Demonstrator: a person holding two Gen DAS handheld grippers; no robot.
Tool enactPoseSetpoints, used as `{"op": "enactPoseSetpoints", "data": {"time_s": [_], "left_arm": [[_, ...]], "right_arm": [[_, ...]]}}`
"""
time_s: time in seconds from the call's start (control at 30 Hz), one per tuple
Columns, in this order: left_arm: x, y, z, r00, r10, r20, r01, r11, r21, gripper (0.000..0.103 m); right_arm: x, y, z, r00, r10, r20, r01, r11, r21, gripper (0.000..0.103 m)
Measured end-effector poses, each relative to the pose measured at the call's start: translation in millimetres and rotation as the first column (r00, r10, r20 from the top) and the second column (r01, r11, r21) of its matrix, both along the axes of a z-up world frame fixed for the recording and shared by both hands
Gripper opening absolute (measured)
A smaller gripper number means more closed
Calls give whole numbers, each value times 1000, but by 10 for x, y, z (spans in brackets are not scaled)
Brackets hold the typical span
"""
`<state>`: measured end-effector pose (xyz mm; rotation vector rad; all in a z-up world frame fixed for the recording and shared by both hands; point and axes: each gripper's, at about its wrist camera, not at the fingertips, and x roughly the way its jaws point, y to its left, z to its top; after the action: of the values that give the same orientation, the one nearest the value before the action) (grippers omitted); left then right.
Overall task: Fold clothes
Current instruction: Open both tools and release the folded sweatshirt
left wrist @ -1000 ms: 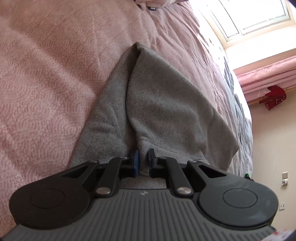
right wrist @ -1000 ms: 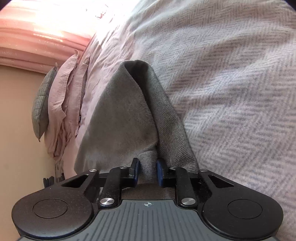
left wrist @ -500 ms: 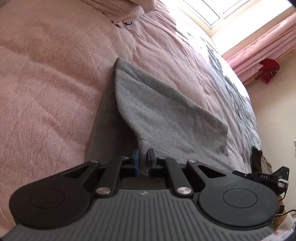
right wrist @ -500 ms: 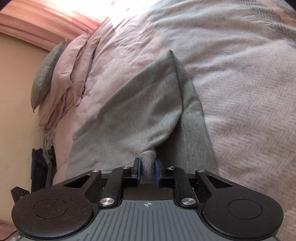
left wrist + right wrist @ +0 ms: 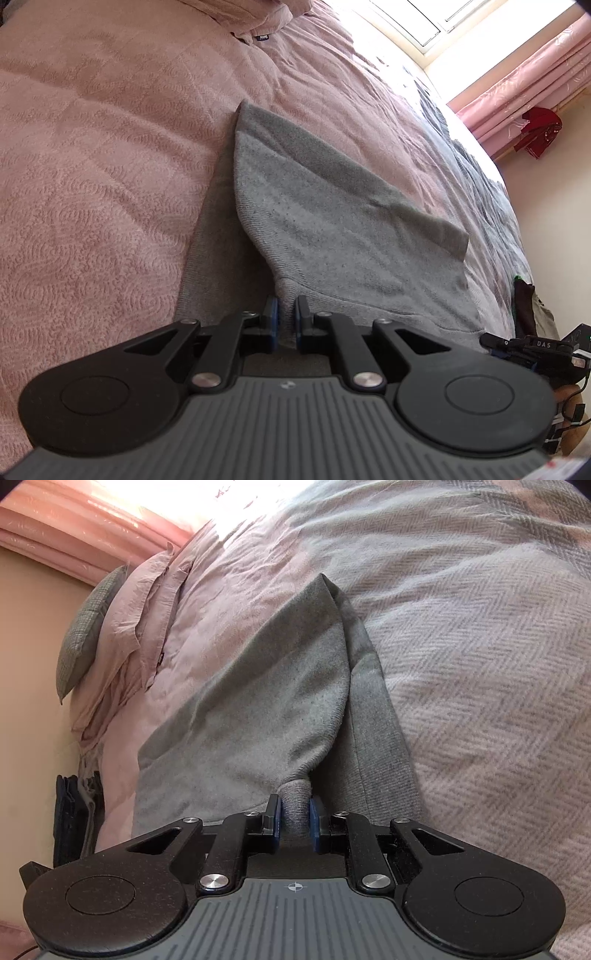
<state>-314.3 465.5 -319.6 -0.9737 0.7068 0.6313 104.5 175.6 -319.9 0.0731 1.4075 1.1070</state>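
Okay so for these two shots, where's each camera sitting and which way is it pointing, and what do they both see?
Left wrist: on the left gripper, angled down across the pink bedspread toward the window; its own fingers pinch the grey garment.
Right wrist: on the right gripper, angled down over the grey herringbone blanket toward the pillows; its fingers pinch a bunched fold of the garment.
Shared: the same grey garment on the bed.

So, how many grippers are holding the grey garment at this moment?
2. The left gripper pinches one edge of the grey garment; the right gripper pinches a bunched part. Nothing else grips it in view.
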Motion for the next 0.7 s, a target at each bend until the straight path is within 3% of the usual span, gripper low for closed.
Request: {"op": "enactPoseSetpoints", "data": {"time_s": [0.1,0.17,0.23,0.3,0.33,0.37,0.43,0.57,0.63,0.7], "left_arm": [[-2,-10,-88,1000,6,-16,-6,1000,-6,8],[18,-26,-140,997,0,-71,0,1000,-7,9],[-5,-47,-88,993,12,-119,-12,1000,7,13],[-51,-69,33,983,46,-176,-38,998,50,13],[-58,-84,112,979,46,-200,-30,996,85,13],[-45,-110,194,976,35,-215,-9,992,122,13],[60,-159,325,972,-9,-233,53,981,185,13],[538,-300,372,959,-159,-235,217,945,244,14],[815,-397,322,946,-229,-228,286,922,260,14],[984,-462,264,942,-266,-203,313,915,253,15]], "right_arm": [[-61,40,-79,998,36,55,-33,998,-57,12],[-110,92,-31,995,45,94,-36,994,-102,14],[-217,147,127,976,61,210,-25,985,-170,23],[-386,175,318,919,72,388,12,978,-210,26],[-517,195,415,872,93,481,19,975,-222,27],[-617,228,480,841,110,530,9,976,-216,27],[-845,317,557,813,128,568,-45,986,-158,27],[-1367,659,504,789,216,575,-196,976,-98,28],[-1643,795,443,763,258,593,-291,956,-41,28],[-1857,921,287,726,327,605,-357,931,-75,27]]}}
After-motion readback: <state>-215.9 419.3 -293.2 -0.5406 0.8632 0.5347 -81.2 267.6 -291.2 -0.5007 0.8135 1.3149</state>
